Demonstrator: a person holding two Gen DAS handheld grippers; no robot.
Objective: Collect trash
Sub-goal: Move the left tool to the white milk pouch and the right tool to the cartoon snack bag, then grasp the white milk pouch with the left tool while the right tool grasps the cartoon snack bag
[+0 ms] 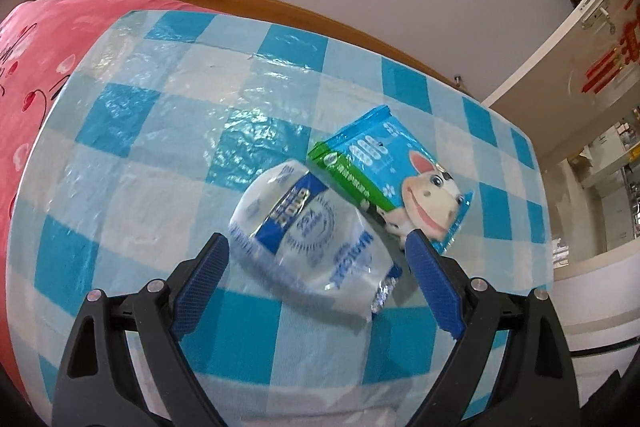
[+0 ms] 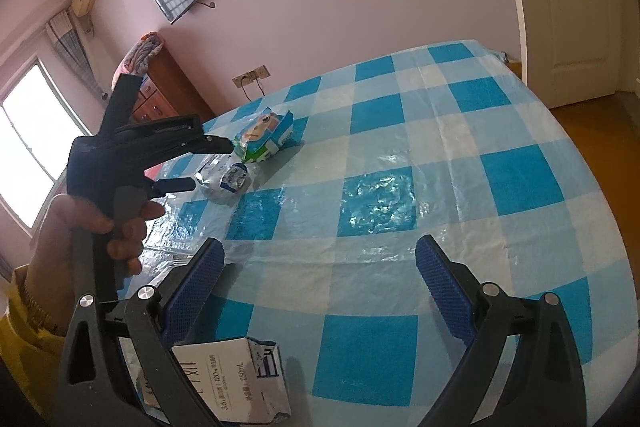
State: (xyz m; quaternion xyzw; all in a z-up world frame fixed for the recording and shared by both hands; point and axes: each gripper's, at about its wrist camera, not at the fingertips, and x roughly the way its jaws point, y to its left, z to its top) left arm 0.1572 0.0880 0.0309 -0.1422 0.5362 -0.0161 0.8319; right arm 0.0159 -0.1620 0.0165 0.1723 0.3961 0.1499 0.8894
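The left gripper [image 1: 316, 259] hung wide open astride the crumpled clear wrapper [image 1: 308, 235] — apparently lined up to pinch it — while the right gripper [image 2: 320, 267] gaped empty.

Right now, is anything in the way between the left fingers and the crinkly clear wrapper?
Nothing visible. The left gripper is open with the clear wrapper just ahead of its fingers. The cow packet leans against the wrapper's far side, not in between.
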